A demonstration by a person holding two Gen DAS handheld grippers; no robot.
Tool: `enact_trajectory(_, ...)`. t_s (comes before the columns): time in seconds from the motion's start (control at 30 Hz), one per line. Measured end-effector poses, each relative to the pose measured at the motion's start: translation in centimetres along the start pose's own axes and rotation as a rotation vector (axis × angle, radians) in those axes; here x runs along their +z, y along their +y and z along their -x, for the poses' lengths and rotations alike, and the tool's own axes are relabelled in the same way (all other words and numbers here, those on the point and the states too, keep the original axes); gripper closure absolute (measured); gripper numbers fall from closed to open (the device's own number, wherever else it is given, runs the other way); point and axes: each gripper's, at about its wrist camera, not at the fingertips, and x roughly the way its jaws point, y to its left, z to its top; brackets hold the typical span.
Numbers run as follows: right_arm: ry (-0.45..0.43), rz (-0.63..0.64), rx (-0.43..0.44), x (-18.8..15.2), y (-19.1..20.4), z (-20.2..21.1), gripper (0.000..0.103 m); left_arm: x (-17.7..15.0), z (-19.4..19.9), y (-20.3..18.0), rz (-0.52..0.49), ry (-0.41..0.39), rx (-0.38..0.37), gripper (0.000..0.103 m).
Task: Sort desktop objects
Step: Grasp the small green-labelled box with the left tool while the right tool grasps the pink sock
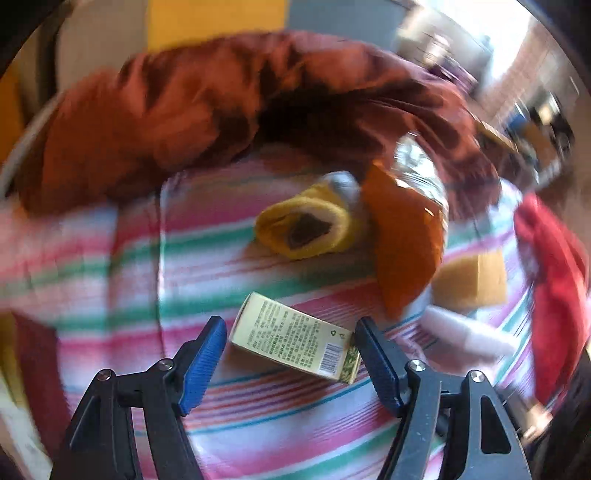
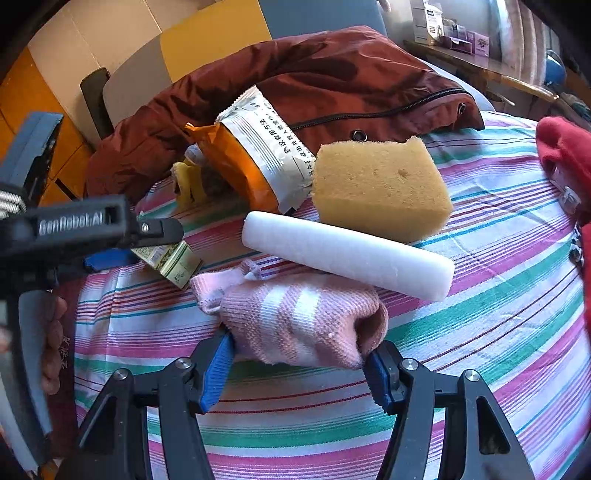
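Observation:
In the left wrist view my left gripper [image 1: 291, 338] is open, its blue pads on either side of a small yellow-green box [image 1: 295, 341] lying on the striped cloth [image 1: 147, 266]. The right fingertip seems to touch the box's end. In the right wrist view my right gripper [image 2: 299, 354] stands around a pink striped sock [image 2: 299, 321], jaws wide, pads at its two sides. The left gripper [image 2: 122, 240] and the box [image 2: 173, 260] show at the left of that view. Beyond lie a white foam cylinder [image 2: 347, 254], a yellow sponge [image 2: 380, 184], an orange snack packet [image 2: 255, 158] and a yellow sock [image 1: 306, 229].
A rust-brown jacket [image 2: 332, 85] lies bunched across the back of the cloth. A red garment [image 2: 565, 147] lies at the right edge. A shelf with boxes [image 2: 450, 33] stands behind at the right. Orange and white cabinets stand at the back left.

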Motion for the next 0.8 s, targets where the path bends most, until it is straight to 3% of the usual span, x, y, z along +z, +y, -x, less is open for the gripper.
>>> enact_trajectory(0.13, 0.001, 0.003, -0.003, -0.2, 0.0, 0.1, 0.039, -0.6, 0.5, -0.7, -0.16, -0.033, 0.001, 0.02)
enact_trajectory(0.3, 0.002, 0.005, -0.003, -0.2, -0.1, 0.1, 0.038, -0.3, 0.3, -1.7, -0.297, -0.045, -0.012, 0.02)
enact_trajectory(0.4, 0.001, 0.01, -0.006, -0.2, -0.2, 0.2, 0.038, -0.3, -0.5, -2.0, -0.335, -0.021, 0.019, 0.022)
enact_trajectory(0.47, 0.001, 0.014, -0.008, -0.3, -0.2, 0.2, 0.038, -0.7, -0.9, -2.0, -0.337, -0.02, 0.032, 0.029)
enact_trajectory(0.8, 0.0, 0.039, 0.009, 0.0, -0.4, 1.0, 0.052, -2.7, 1.4, -0.1, -0.208, -0.071, 0.005, 0.031)
